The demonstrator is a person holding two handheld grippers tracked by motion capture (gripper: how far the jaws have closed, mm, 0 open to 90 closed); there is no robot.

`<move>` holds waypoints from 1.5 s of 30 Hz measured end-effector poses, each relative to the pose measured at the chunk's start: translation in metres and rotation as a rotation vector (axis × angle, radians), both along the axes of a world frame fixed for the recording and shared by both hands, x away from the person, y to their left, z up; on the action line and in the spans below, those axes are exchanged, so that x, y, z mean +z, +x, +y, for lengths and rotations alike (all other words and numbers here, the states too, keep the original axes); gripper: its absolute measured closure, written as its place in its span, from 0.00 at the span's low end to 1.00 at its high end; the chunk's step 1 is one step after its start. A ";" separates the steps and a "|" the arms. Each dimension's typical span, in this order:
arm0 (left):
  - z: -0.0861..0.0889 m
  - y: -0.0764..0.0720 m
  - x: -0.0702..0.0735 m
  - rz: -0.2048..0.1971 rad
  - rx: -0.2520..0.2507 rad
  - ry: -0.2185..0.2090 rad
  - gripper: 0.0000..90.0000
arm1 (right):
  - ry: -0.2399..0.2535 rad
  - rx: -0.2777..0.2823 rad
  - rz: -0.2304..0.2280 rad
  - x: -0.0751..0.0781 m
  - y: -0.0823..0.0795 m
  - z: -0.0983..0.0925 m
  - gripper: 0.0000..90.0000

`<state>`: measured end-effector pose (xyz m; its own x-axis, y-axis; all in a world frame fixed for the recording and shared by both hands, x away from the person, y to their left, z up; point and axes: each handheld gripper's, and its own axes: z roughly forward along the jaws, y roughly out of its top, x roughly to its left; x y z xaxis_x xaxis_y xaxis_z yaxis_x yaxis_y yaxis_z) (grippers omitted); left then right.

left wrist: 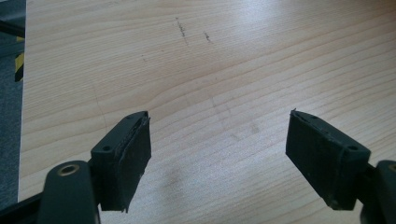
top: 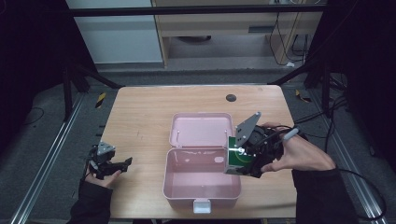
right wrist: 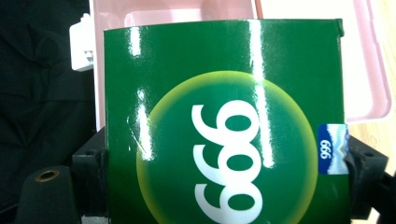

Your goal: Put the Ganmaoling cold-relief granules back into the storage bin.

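Green box (right wrist: 224, 126) sits clamped in right tongs (top: 250, 156) at the open pink case's (top: 201, 193) right rim; left tongs (left wrist: 217, 158) gape apart over bare surface (left wrist: 210, 70).

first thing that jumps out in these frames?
The glossy green box with white digits, clamped in the right gripper at the right rim of the open pink case, which sits mid-table with its lid laid back. After that, the left gripper near the table's left edge, jaws wide apart over bare wood.
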<state>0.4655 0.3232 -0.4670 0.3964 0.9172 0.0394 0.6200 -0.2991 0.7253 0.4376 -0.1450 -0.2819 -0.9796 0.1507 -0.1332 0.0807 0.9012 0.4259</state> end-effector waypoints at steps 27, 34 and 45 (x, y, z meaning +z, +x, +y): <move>0.000 0.000 0.000 0.001 -0.001 0.002 0.24 | -0.007 0.070 0.023 -0.019 0.011 0.042 0.18; 0.000 0.000 0.000 0.002 -0.002 0.004 0.24 | -0.026 0.080 0.033 -0.028 0.012 0.049 0.18; 0.000 0.000 0.000 0.000 -0.002 0.001 0.24 | -0.078 0.107 0.043 -0.046 0.013 0.060 0.18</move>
